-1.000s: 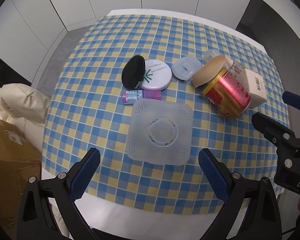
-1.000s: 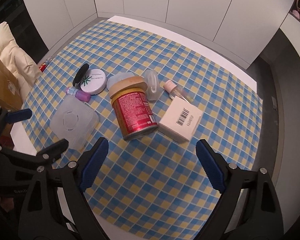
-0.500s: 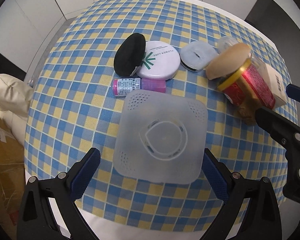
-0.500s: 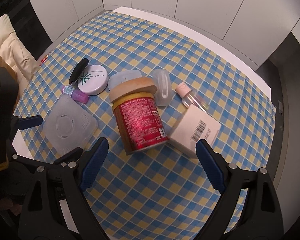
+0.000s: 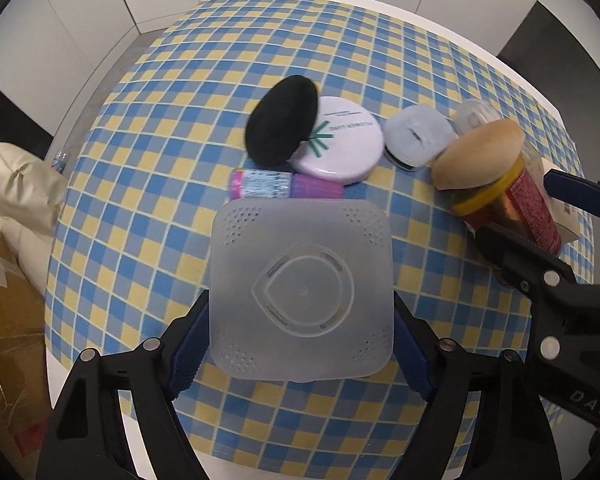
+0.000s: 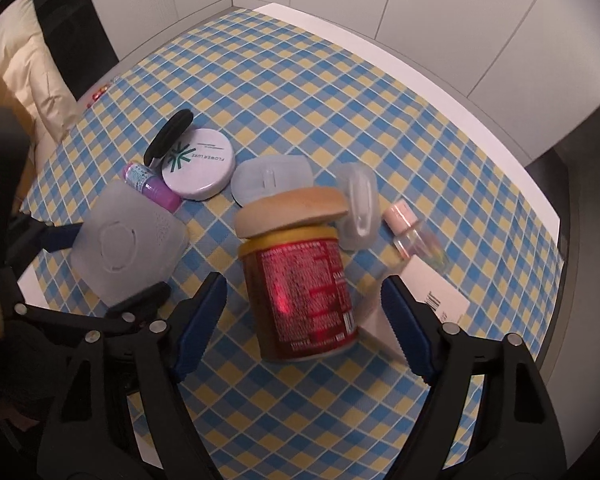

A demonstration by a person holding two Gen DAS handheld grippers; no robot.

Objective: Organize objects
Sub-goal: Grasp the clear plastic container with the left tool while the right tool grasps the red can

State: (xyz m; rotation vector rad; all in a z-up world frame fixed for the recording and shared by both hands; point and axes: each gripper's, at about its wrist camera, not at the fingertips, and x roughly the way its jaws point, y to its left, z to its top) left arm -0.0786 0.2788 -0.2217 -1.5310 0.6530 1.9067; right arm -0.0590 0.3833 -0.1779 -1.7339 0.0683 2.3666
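1. The left claw (image 5: 300,344) points steeply down with its jaws flanking a square translucent lid (image 5: 302,300). They have just been closing. The blue pads sit at the lid's left and right edges, apparently touching, though a firm clamp cannot be confirmed.
2. The right claw (image 6: 304,320) stands open astride a red jar (image 6: 304,292), with its jaws just narrowed and clear gaps on both sides.
3. The lid lies flat near the front edge of the checked tabletop (image 5: 148,216). It looks light, thin and somewhat flexible, so opposite edges are the sensible hold.
4. The jar, wearing a tan cap (image 6: 292,210) that sits askew, looks rigid, heavier and smooth. Mid-body is likely the safest grip.
5. Behind lie a purple tube (image 5: 284,185), a white compact (image 5: 340,144), a black puff (image 5: 282,120) and a white box (image 6: 432,300) just beside the jar.
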